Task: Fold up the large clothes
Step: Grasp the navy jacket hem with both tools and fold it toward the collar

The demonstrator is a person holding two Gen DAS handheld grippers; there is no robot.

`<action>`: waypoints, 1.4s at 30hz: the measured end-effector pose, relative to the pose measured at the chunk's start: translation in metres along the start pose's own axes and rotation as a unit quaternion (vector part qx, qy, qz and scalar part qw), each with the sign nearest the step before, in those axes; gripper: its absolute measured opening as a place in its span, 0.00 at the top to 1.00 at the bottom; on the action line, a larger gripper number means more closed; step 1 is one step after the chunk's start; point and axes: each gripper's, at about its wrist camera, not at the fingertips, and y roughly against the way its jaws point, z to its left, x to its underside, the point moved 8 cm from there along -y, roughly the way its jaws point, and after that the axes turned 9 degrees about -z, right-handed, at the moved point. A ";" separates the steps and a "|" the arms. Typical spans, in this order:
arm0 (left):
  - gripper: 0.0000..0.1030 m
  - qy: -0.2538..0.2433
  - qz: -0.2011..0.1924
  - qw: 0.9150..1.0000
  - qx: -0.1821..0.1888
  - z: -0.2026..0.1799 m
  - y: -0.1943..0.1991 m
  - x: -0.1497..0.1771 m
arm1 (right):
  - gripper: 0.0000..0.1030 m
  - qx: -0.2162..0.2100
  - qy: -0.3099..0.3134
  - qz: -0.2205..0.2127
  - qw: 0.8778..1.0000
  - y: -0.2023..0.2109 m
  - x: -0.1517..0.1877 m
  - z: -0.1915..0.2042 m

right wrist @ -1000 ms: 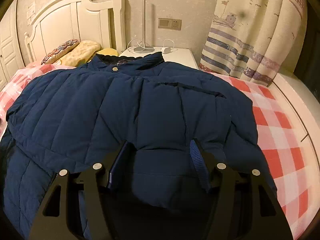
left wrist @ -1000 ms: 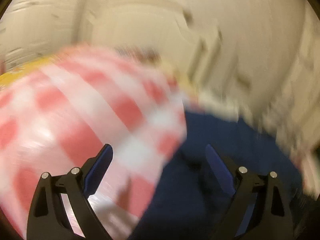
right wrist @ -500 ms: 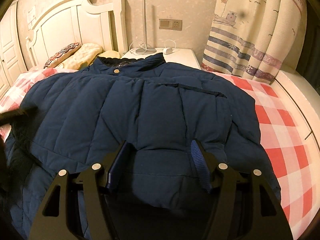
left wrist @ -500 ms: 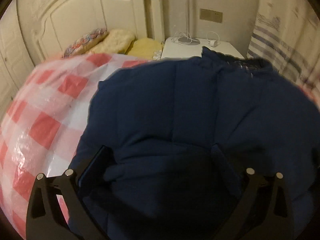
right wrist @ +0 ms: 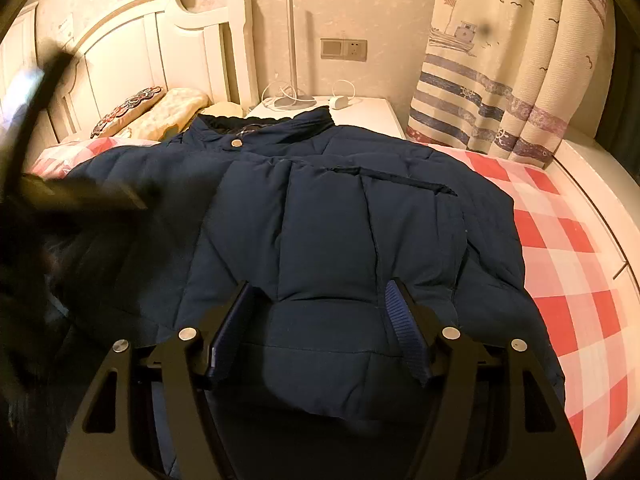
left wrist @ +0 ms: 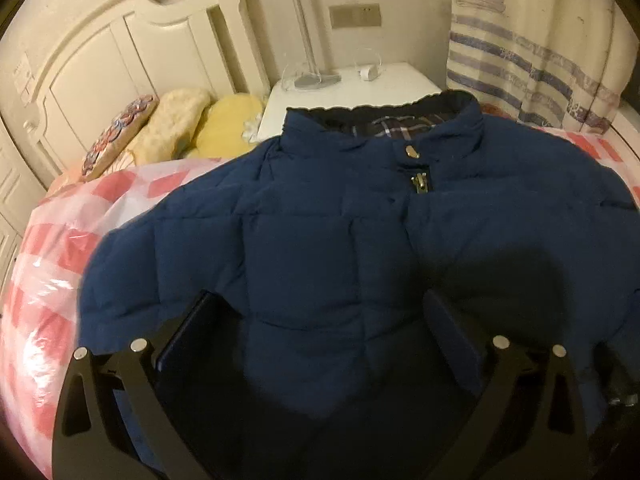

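- Jacket point(right wrist: 328, 240), a navy padded one, lies face up on the checked bedspread point(right wrist: 568, 264), its long axis running from the collar point(left wrist: 384, 120) near the headboard point(right wrist: 132, 40) down to the hem at the grippers
- Right gripper point(right wrist: 320, 312) sits low over the hem on the side nearer the curtain point(right wrist: 500, 80); its jaws are opening, with a puffed panel bulging between the pads, which look clear of the cloth
- Left gripper point(left wrist: 320, 320) hovers over the lower front, jaws wide apart, nothing pinched
- Judgement: both grippers are at the hem end, so the likely fold runs along the long axis toward the collar; the right one is nearer the hem edge
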 end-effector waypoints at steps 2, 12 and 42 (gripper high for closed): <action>0.02 0.007 0.011 1.000 0.022 0.006 0.005 -0.003 | 0.36 -0.002 -0.001 0.000 1.000 0.000 0.000 0.000; 0.02 0.115 0.052 0.992 0.015 0.114 -0.036 -0.007 | 0.34 -0.007 0.001 -0.001 1.000 0.000 0.000 0.002; 0.02 -0.007 -0.030 0.999 0.014 0.091 0.165 0.130 | 0.16 -0.117 0.019 0.025 0.993 0.094 0.037 0.038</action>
